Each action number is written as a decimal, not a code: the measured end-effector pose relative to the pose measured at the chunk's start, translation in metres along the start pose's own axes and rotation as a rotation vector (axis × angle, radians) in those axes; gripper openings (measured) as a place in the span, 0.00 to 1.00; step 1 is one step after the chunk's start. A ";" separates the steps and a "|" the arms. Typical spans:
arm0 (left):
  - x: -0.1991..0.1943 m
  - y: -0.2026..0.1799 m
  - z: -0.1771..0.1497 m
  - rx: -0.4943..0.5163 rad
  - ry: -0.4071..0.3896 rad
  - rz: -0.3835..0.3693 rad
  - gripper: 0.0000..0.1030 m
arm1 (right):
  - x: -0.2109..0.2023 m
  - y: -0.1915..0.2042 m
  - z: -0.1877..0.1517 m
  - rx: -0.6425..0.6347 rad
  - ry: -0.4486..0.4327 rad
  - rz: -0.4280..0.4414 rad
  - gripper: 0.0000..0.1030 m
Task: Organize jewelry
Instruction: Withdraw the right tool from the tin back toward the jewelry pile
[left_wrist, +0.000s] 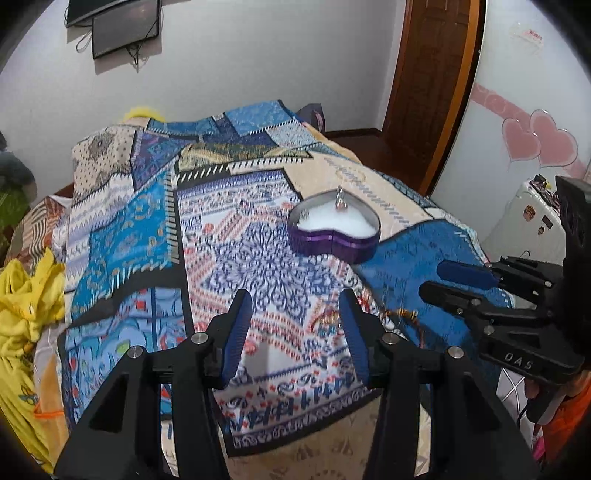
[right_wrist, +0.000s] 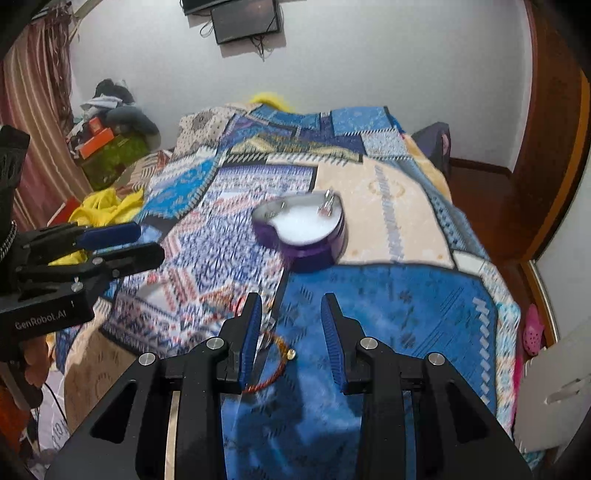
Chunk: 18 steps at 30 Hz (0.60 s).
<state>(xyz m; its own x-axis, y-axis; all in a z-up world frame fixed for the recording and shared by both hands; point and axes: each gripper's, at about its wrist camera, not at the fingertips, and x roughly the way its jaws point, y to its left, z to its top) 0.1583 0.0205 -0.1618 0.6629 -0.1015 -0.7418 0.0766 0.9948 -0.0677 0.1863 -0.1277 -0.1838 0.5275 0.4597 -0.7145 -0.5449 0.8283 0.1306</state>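
A purple heart-shaped box (left_wrist: 334, 234) with white padding sits open on the patterned bed cover; it also shows in the right wrist view (right_wrist: 301, 230). Small silver pieces (left_wrist: 340, 201) stand in it at the far rim. A red and gold bracelet (right_wrist: 275, 363) lies on the cover near the front edge, just beside my right gripper's left finger; it also shows in the left wrist view (left_wrist: 400, 315). My left gripper (left_wrist: 295, 310) is open and empty above the cover. My right gripper (right_wrist: 291, 314) is open and empty over the bracelet.
The patchwork bed cover (left_wrist: 221, 221) fills the middle. Yellow cloth (left_wrist: 26, 295) lies at the left edge. A wooden door (left_wrist: 436, 74) stands at the back right, a screen (left_wrist: 125, 33) hangs on the wall. A white appliance (left_wrist: 535, 218) stands right.
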 end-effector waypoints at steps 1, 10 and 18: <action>0.000 0.000 -0.002 -0.001 0.002 0.000 0.47 | 0.001 0.002 -0.003 -0.001 0.007 0.001 0.29; 0.009 0.001 -0.024 -0.017 0.047 -0.016 0.47 | 0.019 0.015 -0.020 -0.029 0.055 0.030 0.29; 0.015 -0.004 -0.031 -0.026 0.076 -0.056 0.47 | 0.023 0.019 -0.019 -0.065 0.045 0.033 0.29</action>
<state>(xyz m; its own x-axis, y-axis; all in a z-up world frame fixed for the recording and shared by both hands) 0.1449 0.0157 -0.1938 0.5997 -0.1571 -0.7846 0.0922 0.9876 -0.1273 0.1758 -0.1075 -0.2110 0.4793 0.4701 -0.7411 -0.6033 0.7898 0.1107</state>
